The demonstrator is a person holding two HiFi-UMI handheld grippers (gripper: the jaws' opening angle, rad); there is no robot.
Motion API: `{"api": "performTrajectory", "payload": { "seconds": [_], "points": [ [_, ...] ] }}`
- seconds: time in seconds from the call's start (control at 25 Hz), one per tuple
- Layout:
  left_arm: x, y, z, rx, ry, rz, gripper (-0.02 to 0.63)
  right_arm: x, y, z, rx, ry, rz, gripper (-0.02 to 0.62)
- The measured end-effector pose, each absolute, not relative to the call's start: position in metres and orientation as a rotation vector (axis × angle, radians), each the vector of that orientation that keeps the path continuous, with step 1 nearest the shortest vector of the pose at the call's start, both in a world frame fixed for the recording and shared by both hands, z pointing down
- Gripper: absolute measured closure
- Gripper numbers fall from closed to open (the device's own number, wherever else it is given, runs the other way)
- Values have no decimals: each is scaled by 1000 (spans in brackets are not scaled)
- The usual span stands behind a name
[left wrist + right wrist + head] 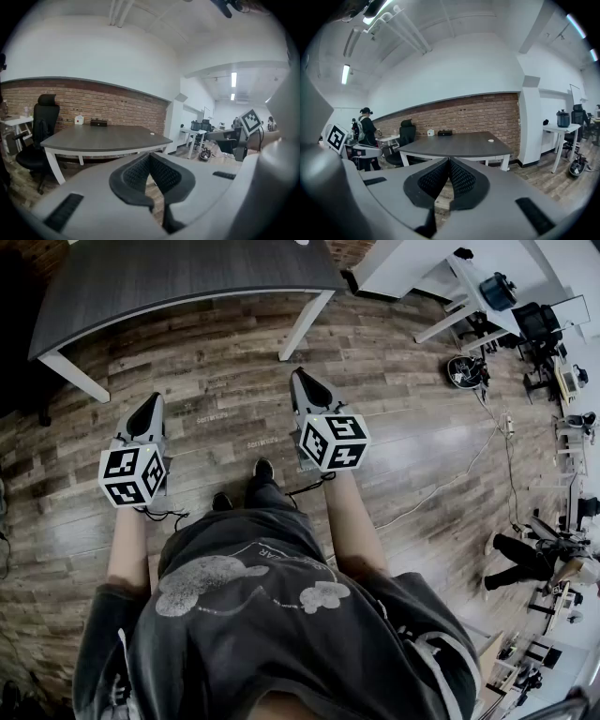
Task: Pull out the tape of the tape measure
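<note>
I cannot make out a tape measure for certain. A dark grey table (178, 273) stands ahead of me, also seen in the left gripper view (103, 138) and the right gripper view (454, 146). On it lie a small white round object (152, 133) (491, 140), a black box (98, 123) (444, 133) and a small white box (78, 120). My left gripper (150, 399) (150, 155) is shut and empty, held over the wooden floor short of the table. My right gripper (301, 376) (449, 161) is likewise shut with nothing in it, slightly nearer the table.
A black office chair (40, 136) stands left of the table, by a brick wall. White desks (422, 277) with equipment and chairs fill the right side, and a cable (441, 486) runs across the floor. A person (365, 129) stands at the far left in the right gripper view.
</note>
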State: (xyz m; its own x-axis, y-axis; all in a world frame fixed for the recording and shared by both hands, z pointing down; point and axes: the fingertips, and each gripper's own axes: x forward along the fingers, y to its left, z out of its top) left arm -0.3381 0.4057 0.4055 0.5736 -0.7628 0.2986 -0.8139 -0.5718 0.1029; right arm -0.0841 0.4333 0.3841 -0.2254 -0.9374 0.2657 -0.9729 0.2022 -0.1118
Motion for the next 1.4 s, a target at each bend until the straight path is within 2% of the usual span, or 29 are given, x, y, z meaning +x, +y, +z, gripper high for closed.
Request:
{"api": "performTrajectory", "payload": {
  "seconds": [0.72,1.0,1.04,1.08,1.12,1.16,1.24,1.28,1.4],
  "points": [
    [-367,401,424,2519,-1311,292,598,-119,419,400,1792,-2323,396,565],
    [-365,386,403,2551,-1372,223,594,-112,413,382,1857,-2363,352,560],
    [-365,383,401,2556,-1378,208,555,-113,411,382,1852,-2380,351,549],
    [-365,380,399,2563,-1377,191,467,-114,408,381,1843,-2398,355,488],
    [-364,377,396,2570,-1379,173,410,-114,404,381,1836,-2411,361,386],
    [-365,373,394,2576,-1388,157,378,-114,400,382,1832,-2417,370,325],
    [-368,365,389,2580,-1431,120,276,-109,391,385,1837,-2413,398,296],
    [-370,361,388,2577,-1456,101,246,-106,386,387,1841,-2410,422,290],
    [-369,350,396,2554,-1478,107,218,-94,370,399,1843,-2407,489,279]
  ]
}}
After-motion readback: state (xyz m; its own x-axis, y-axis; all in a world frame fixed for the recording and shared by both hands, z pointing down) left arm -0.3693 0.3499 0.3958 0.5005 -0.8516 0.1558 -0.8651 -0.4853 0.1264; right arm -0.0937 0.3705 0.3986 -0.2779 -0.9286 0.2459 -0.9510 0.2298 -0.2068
